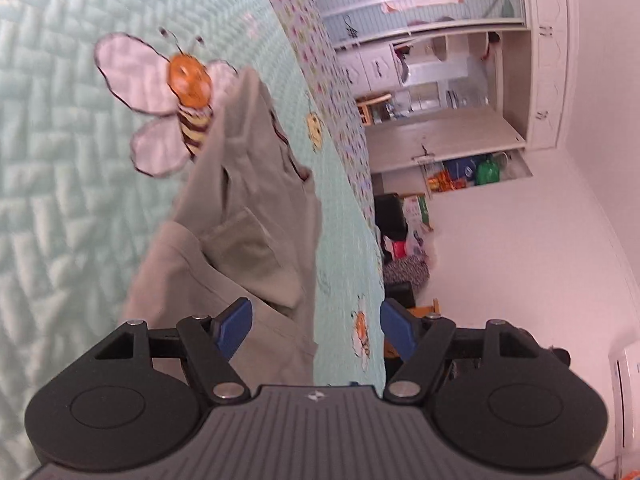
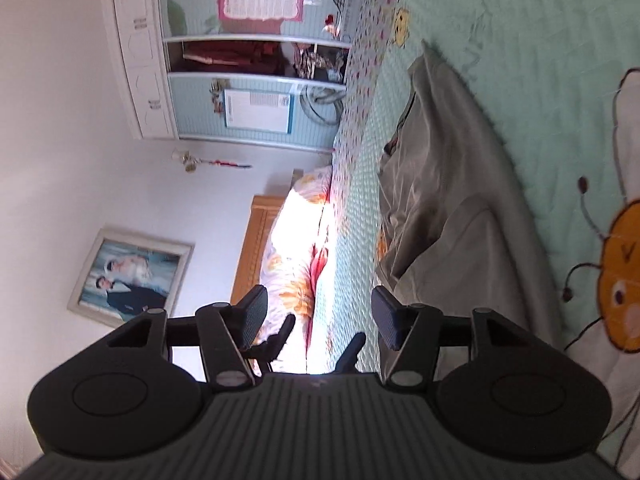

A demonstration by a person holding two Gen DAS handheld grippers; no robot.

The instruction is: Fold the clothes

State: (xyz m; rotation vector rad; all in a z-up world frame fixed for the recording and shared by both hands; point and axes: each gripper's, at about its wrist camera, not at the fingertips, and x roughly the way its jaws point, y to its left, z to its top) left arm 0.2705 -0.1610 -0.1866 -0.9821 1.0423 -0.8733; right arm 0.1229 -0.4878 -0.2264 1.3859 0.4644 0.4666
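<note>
Releasing leaves both tools empty: we see the left tool [image 1: 316,330] and the right tool [image 2: 320,318] with jaws apart and nothing between them. The grey-green trousers [image 1: 240,232] lie partly folded on the bed quilt [image 1: 60,160], next to its bee motif [image 1: 188,92]. We judge that loose layers may slide or spring open, since nothing pins them. An upper edge appears raised and may leave an uneven crease if unflattened.

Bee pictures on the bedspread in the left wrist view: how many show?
3. A large bee beside the grey garment's far end, a small one near the patterned border, another between the tongs. The garment may cover more.
</note>
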